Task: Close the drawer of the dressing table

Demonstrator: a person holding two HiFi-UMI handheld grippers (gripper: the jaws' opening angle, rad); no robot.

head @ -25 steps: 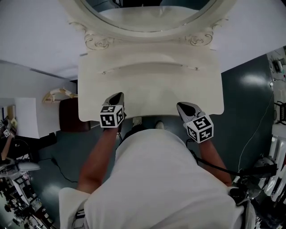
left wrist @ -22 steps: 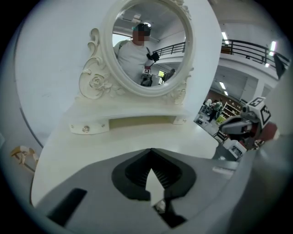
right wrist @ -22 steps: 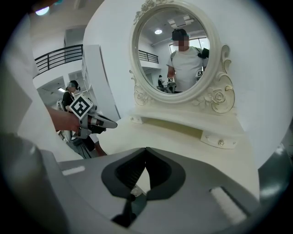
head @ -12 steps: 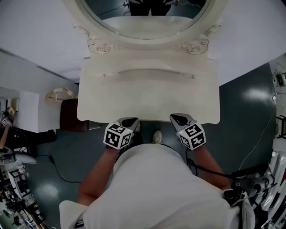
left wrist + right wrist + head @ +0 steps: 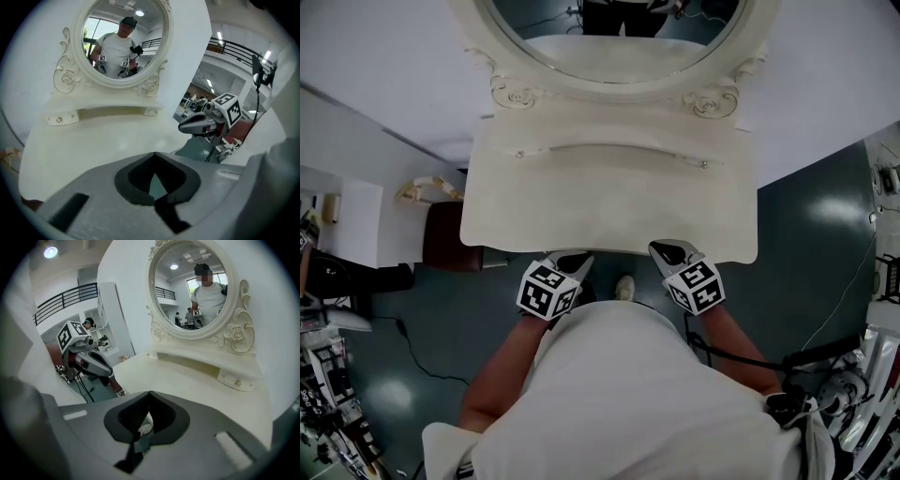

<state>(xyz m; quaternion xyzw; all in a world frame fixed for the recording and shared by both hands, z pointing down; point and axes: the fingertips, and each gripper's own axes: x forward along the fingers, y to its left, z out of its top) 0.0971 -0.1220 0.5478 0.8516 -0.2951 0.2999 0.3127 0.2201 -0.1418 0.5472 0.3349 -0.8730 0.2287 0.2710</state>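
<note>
The cream dressing table (image 5: pixel 609 197) fills the upper head view, its oval mirror (image 5: pixel 609 37) at the top. Its drawer is hidden beneath the tabletop, so I cannot tell how far out it stands. My left gripper (image 5: pixel 571 262) is at the table's front edge, left of centre, jaws shut on nothing. My right gripper (image 5: pixel 667 250) is at the same edge, right of centre, also shut and empty. In the left gripper view, the left gripper (image 5: pixel 154 157) faces the tabletop with the right gripper (image 5: pixel 186 125) beside it. The right gripper (image 5: pixel 149 397) shows the left gripper (image 5: pixel 104 367) likewise.
A low shelf with two small knobs (image 5: pixel 609 155) runs under the mirror. A dark red stool (image 5: pixel 450 239) stands left of the table. The person's shoe (image 5: pixel 624 287) is on the floor between the grippers. Cables (image 5: pixel 412 342) and equipment (image 5: pixel 328 394) lie at both sides.
Both grippers have drawn back from over the tabletop to its front edge. The left one moved most, shifting toward the middle. The right one moved slightly inward.
</note>
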